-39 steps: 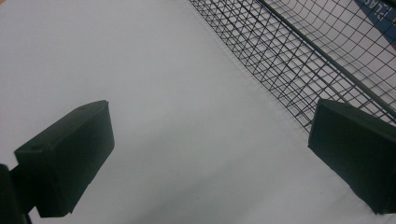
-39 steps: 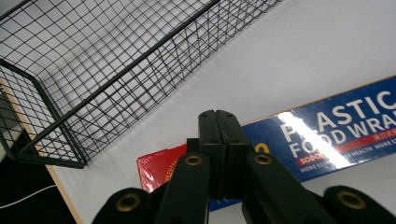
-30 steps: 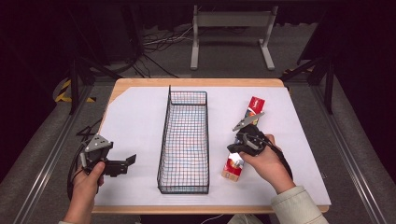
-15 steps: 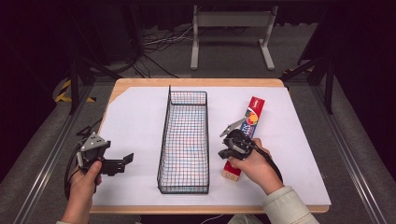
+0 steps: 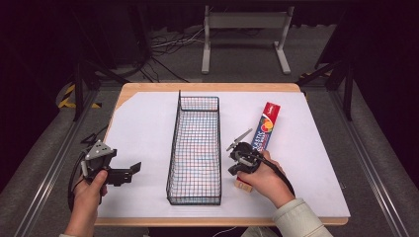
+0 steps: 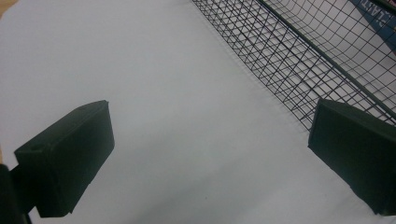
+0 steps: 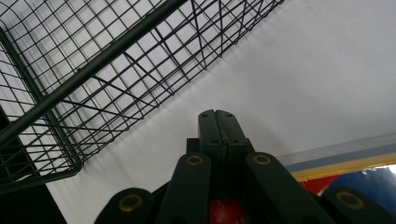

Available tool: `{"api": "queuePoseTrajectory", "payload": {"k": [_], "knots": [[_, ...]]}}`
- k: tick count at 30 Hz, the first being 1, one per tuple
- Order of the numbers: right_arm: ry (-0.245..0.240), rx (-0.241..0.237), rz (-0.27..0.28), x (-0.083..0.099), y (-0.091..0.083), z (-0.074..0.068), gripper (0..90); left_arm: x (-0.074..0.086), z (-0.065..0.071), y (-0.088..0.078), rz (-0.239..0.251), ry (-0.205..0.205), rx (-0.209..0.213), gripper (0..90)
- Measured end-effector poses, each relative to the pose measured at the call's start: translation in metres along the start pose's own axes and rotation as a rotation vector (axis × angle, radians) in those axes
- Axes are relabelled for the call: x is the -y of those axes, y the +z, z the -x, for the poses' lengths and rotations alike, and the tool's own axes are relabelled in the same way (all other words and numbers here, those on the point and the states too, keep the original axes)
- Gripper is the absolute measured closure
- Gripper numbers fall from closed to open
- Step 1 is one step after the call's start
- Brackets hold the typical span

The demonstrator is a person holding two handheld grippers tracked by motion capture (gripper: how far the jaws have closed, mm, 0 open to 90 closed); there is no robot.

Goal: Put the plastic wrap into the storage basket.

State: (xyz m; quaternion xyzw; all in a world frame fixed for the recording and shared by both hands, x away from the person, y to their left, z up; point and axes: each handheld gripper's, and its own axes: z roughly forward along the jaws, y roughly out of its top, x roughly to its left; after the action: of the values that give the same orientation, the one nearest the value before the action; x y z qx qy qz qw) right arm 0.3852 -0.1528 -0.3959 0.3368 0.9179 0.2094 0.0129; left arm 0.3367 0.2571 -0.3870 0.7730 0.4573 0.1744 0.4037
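Right tongs (image 5: 236, 159) closed beside wire basket (image 5: 195, 148), over box (image 5: 263, 132).

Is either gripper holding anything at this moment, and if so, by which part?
Nothing is held. The right gripper is shut on nothing, above the near end of the long box. The left gripper is open over bare table.

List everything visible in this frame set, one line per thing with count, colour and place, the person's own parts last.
wire basket: 1, black, mid-table, long side running front to back.
long box: 1, red with blue and white print, lying right of the basket, partly under the right hand.
table: 1, wooden edge, white sheet on top.
metal stand: 1, grey, on the floor beyond the table.
cables: several, dark and white, floor behind the table.
left gripper: 1, black, front left, jaws wide apart over bare sheet.
right gripper: 1, black, jaws shut, over the box.
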Motion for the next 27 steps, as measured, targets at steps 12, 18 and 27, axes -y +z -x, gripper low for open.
{"api": "queuePoseTrajectory", "payload": {"k": [12, 18, 27], "knots": [[-0.025, 0.01, -0.072, -0.004, 0.009, -0.008, 90.0, 0.001, -0.002, -0.002, -0.003, -0.004, -0.003, 0.8], [-0.029, 0.019, -0.116, -0.002, 0.007, -0.008, 90.0, 0.002, -0.004, -0.003, 0.002, -0.014, -0.01, 0.8], [-0.014, 0.048, -0.158, 0.013, -0.003, -0.005, 90.0, 0.003, -0.005, -0.003, 0.002, -0.017, -0.014, 0.8]]}}
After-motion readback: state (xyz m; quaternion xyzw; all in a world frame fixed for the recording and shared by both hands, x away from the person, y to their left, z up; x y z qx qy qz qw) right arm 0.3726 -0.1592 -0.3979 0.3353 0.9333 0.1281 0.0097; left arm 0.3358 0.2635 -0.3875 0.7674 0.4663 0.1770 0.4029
